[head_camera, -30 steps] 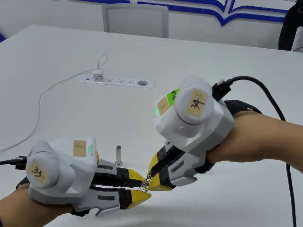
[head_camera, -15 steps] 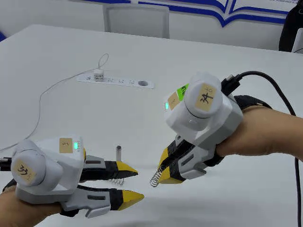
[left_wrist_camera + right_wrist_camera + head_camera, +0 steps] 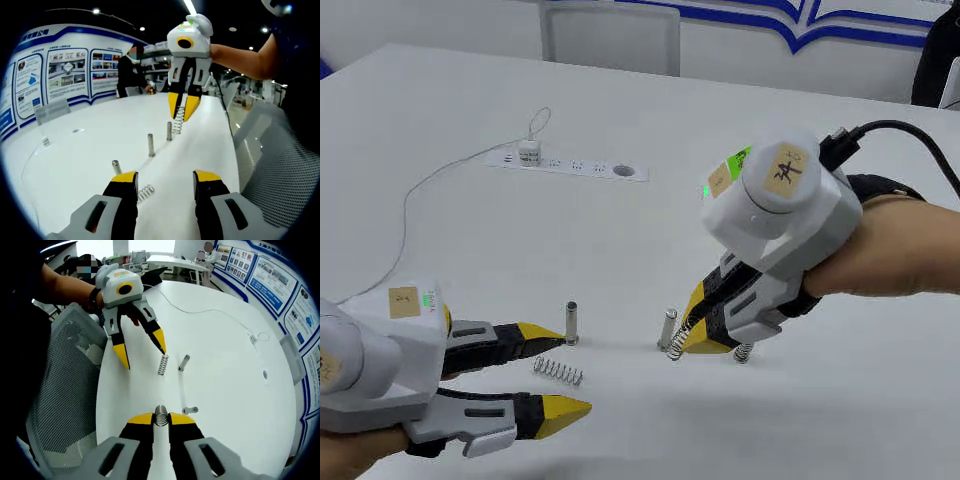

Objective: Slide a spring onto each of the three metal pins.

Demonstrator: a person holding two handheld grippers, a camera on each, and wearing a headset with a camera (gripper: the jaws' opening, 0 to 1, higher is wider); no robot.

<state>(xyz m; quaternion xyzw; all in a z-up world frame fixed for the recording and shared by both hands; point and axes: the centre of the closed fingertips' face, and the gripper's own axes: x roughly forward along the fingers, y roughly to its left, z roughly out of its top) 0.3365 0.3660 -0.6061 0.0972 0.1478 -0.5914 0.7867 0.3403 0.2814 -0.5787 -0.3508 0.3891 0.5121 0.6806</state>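
Fingers of right gripper clench 1 spring beside a pin; left gripper gapes unladen, toward the table's near edge.

Loose spring flat beside upright pin

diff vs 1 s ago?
The right hand-held gripper, shut on a spring, pulled away from the left hand-held gripper and carried it right, to beside the middle pin. The left one drew back, open. The left pin and the loose spring beside it stayed put.
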